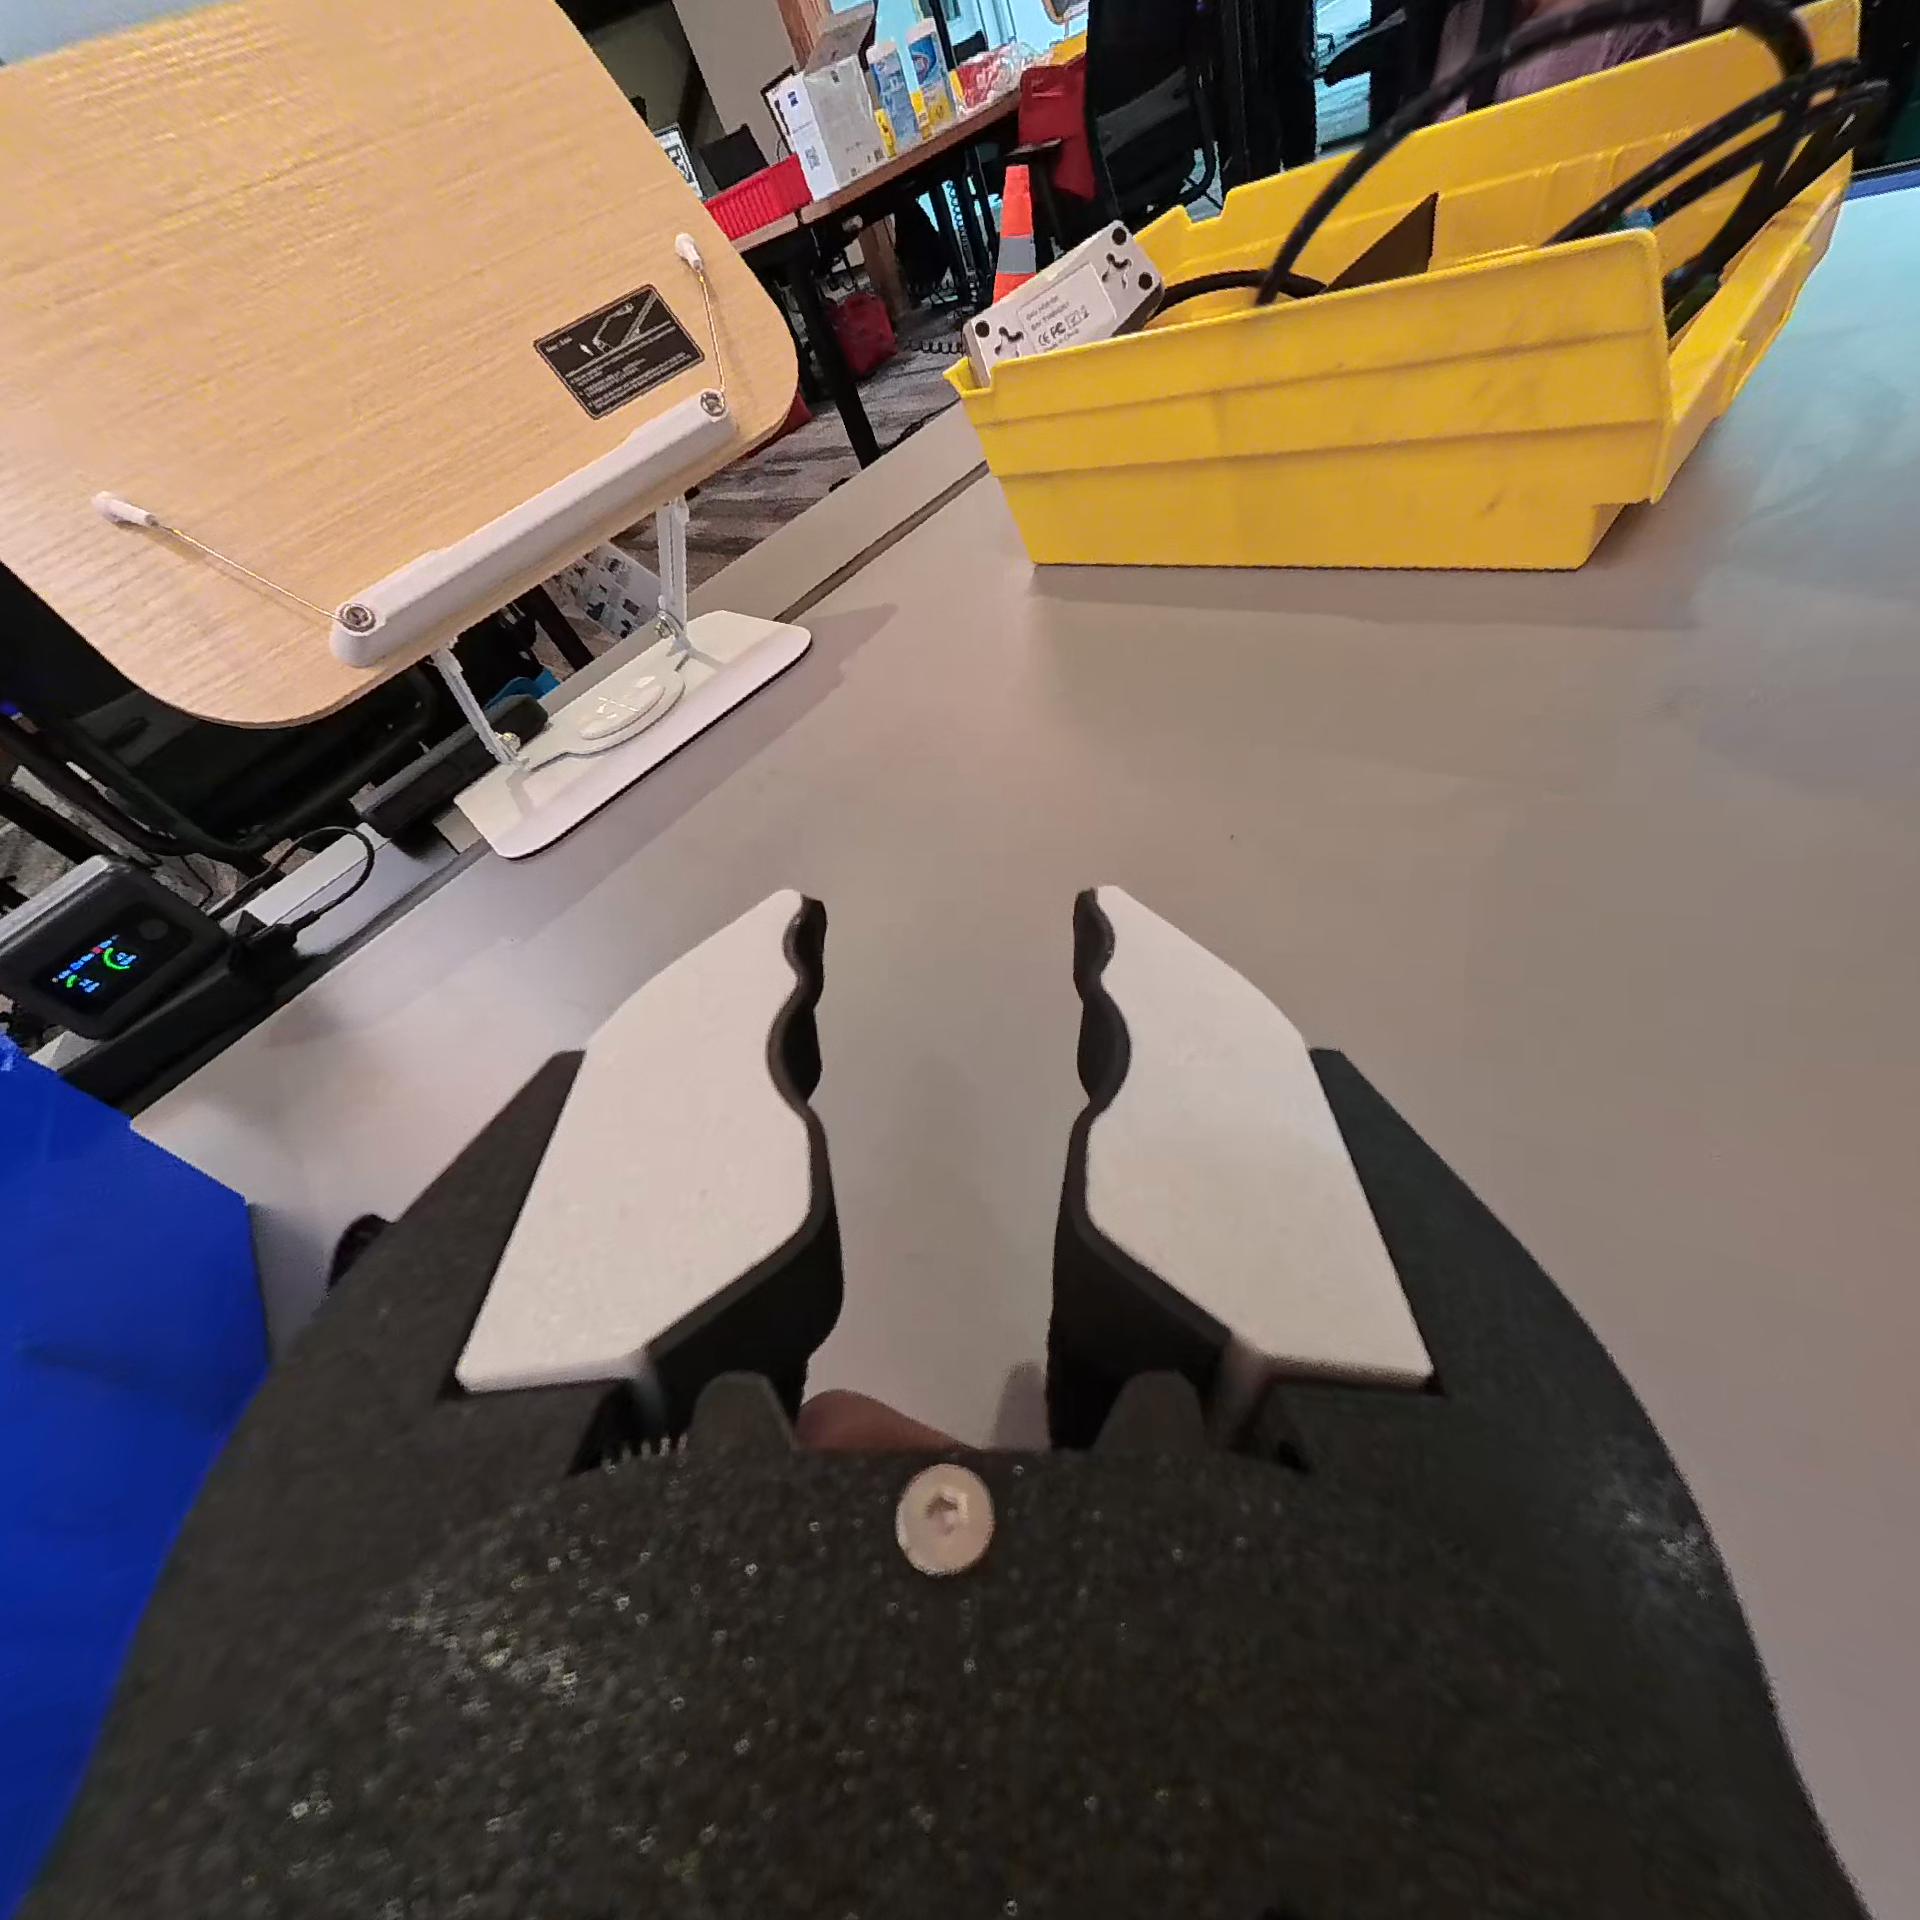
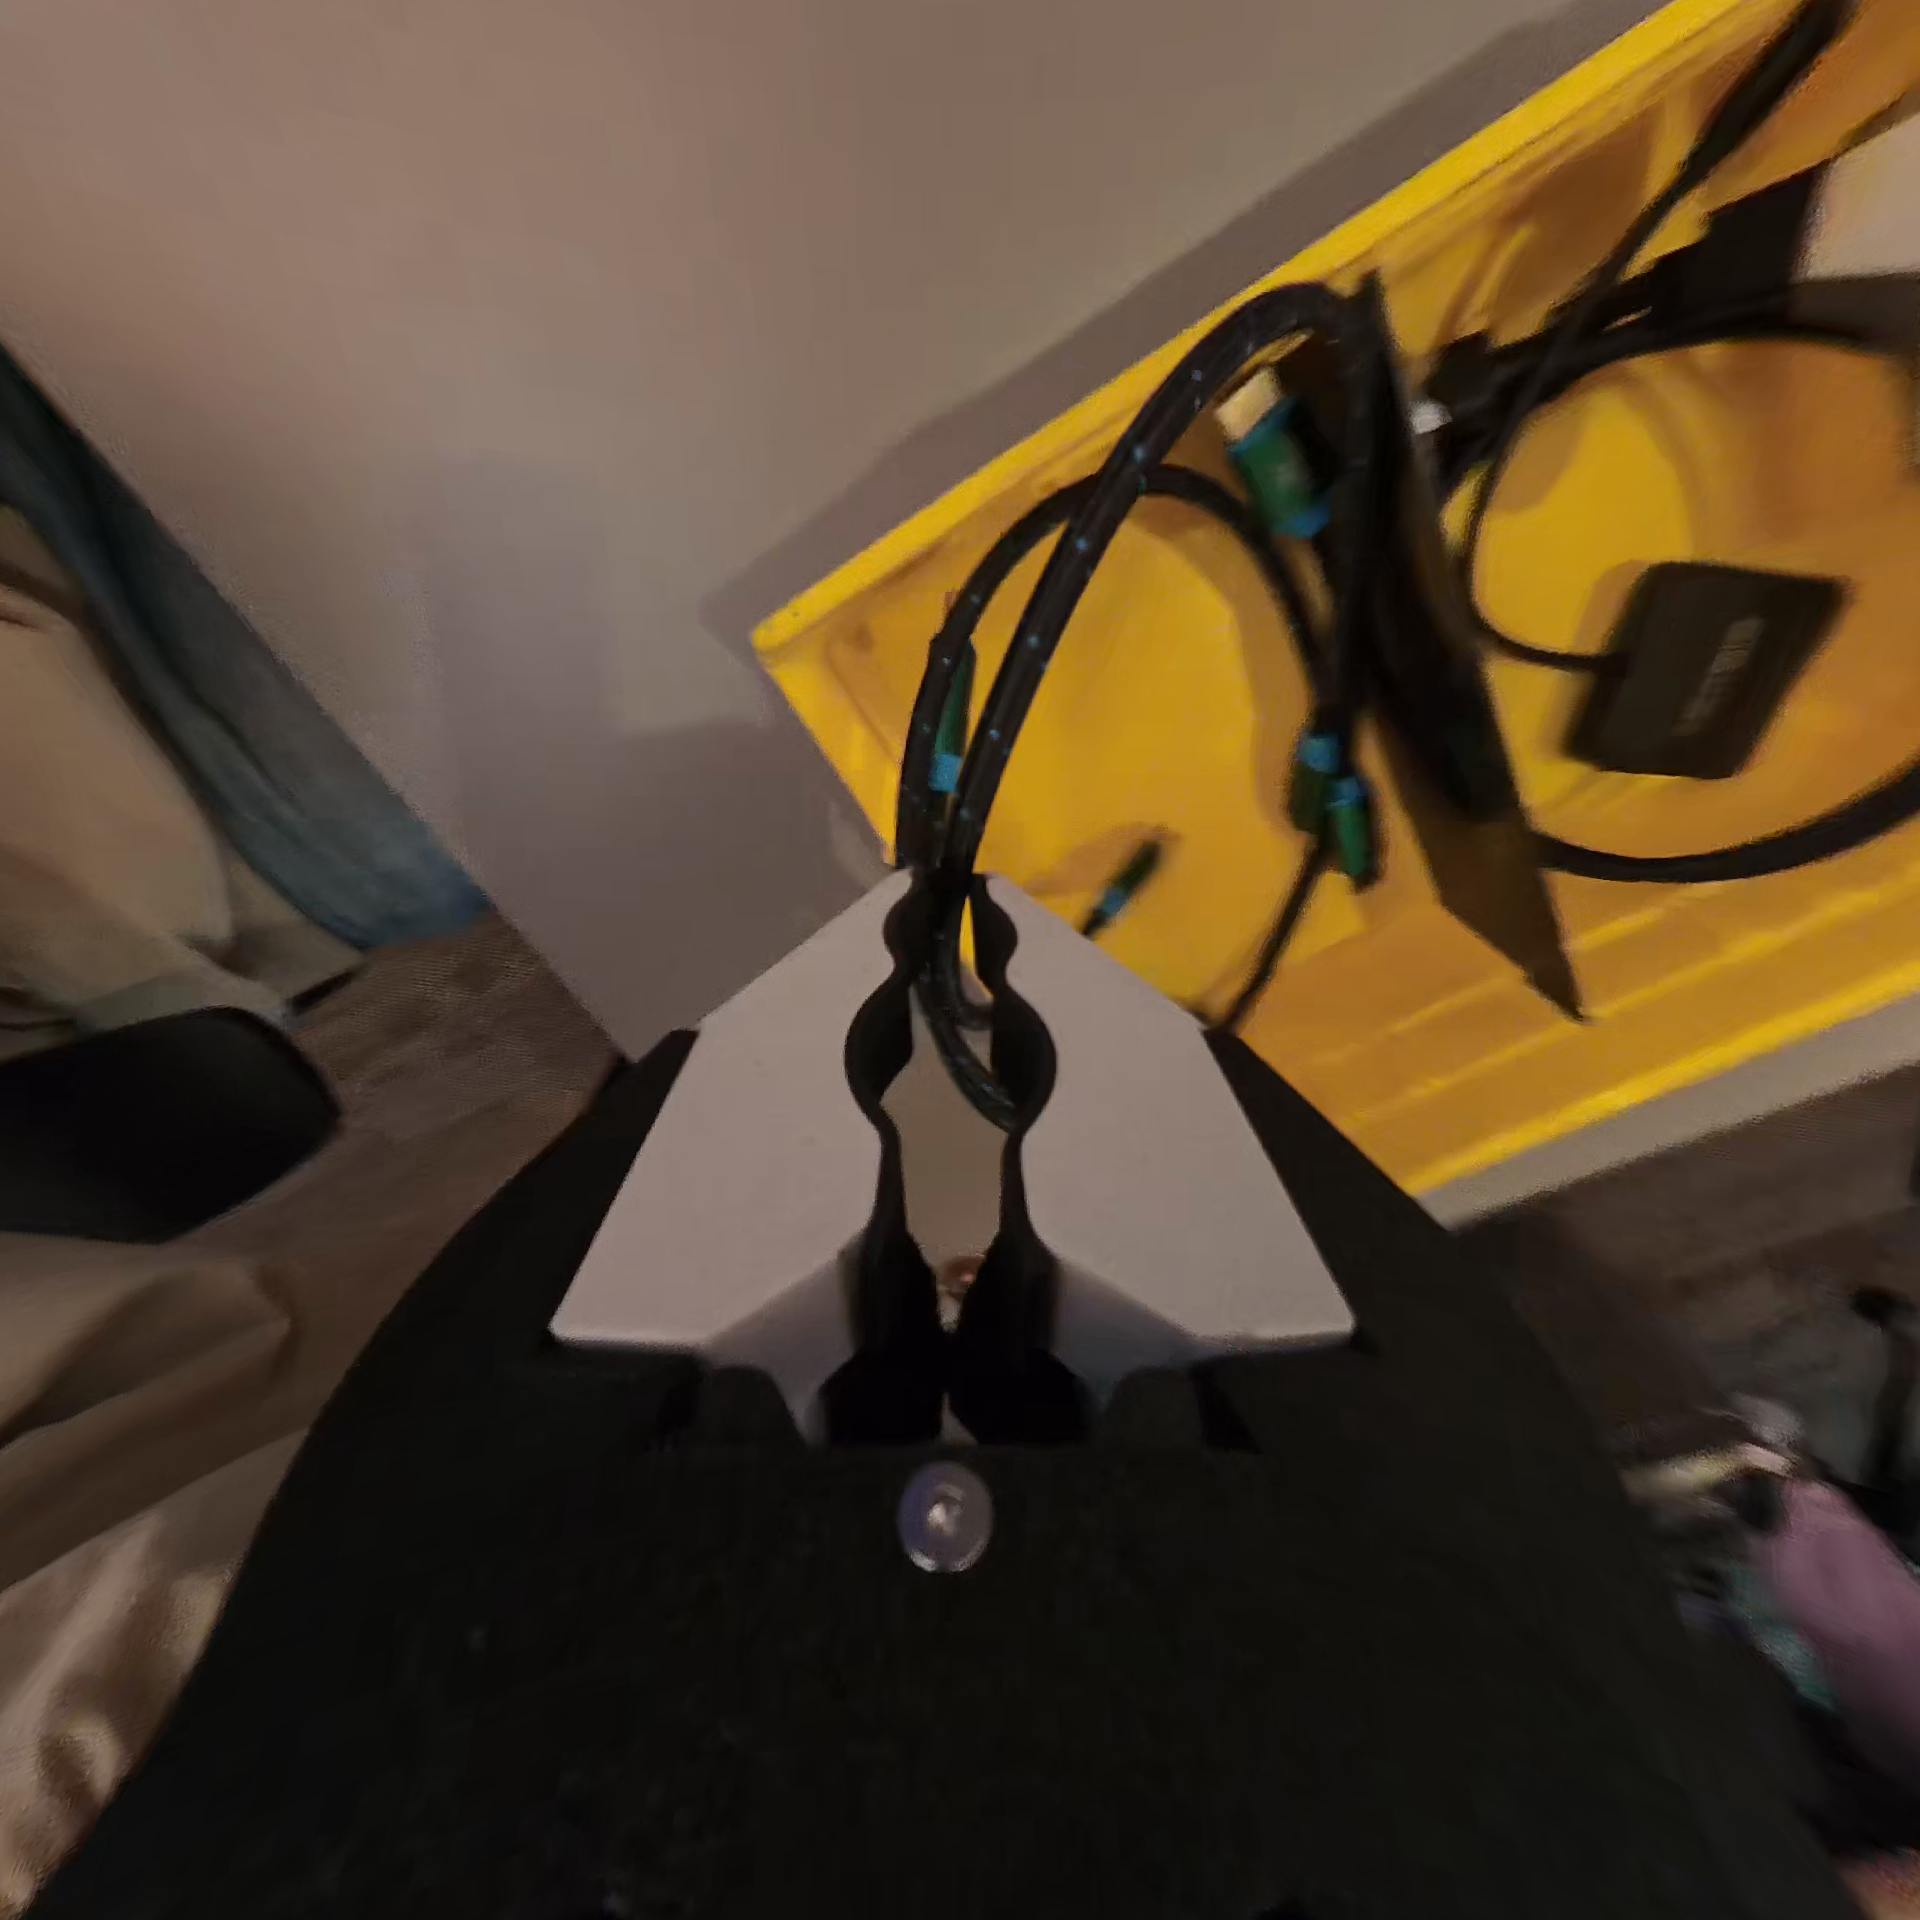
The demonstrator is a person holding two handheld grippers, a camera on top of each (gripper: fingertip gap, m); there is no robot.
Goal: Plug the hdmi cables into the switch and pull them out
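Observation:
My right gripper (image 2: 943, 894) is shut on a looped black braided HDMI cable (image 2: 1039, 561) and holds it above the yellow bin (image 2: 1351, 1049). The cable's green and gold plug (image 2: 1273, 462) hangs over the bin. More black cables and a small black box (image 2: 1704, 670) lie inside. My left gripper (image 1: 948, 920) is open and empty, low over the grey table (image 1: 1299, 779), in front of the yellow bin (image 1: 1330, 436). A white switch box (image 1: 1065, 301) leans on the bin's left end, with black cables (image 1: 1538, 156) rising out.
A tilted wooden book stand (image 1: 343, 343) on a white base (image 1: 634, 727) stands at the table's left edge. A black power bank (image 1: 104, 951) with a lit screen sits beyond that edge. Blue fabric (image 1: 104, 1403) is at my lower left. Other tables and an orange cone (image 1: 1013, 234) are behind. Spacing between my two grippers at the tips: around 35 cm.

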